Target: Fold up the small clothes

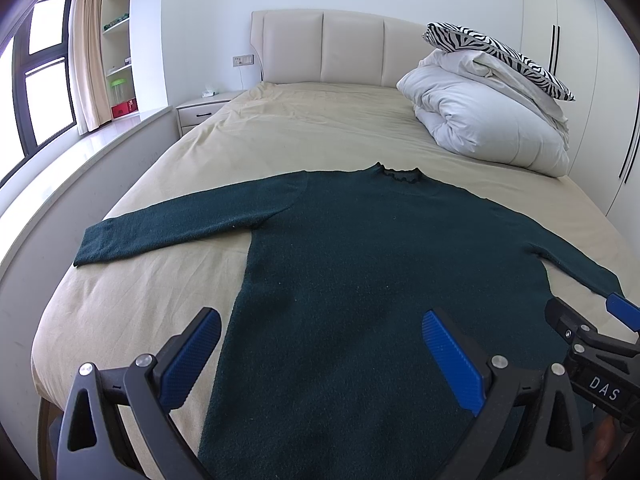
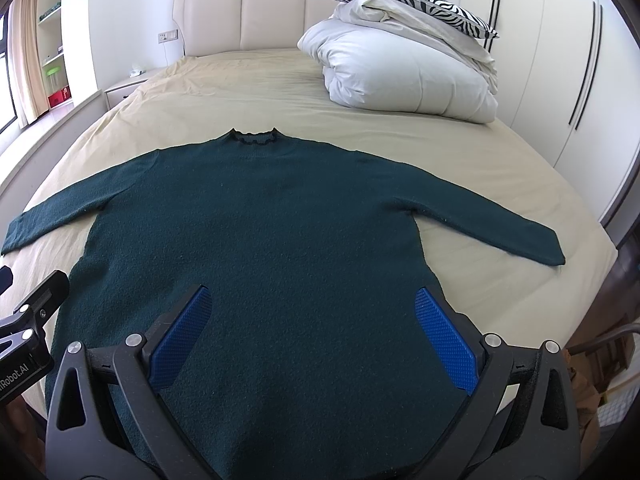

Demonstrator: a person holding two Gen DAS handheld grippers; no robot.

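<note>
A dark green long-sleeved sweater (image 1: 360, 248) lies flat on the beige bed (image 1: 280, 128), collar toward the headboard, both sleeves spread out to the sides. It also shows in the right wrist view (image 2: 260, 232). My left gripper (image 1: 320, 356) is open above the sweater's lower left edge and holds nothing. My right gripper (image 2: 312, 336) is open above the sweater's lower right part and holds nothing. The right gripper's black body (image 1: 592, 360) shows at the right edge of the left wrist view, near the right sleeve's cuff.
A folded white duvet (image 1: 488, 120) with a zebra-print pillow (image 1: 496, 56) on top sits at the bed's far right. A white nightstand (image 1: 200, 110) and a window ledge are on the left. White wardrobe doors (image 2: 560, 60) stand on the right.
</note>
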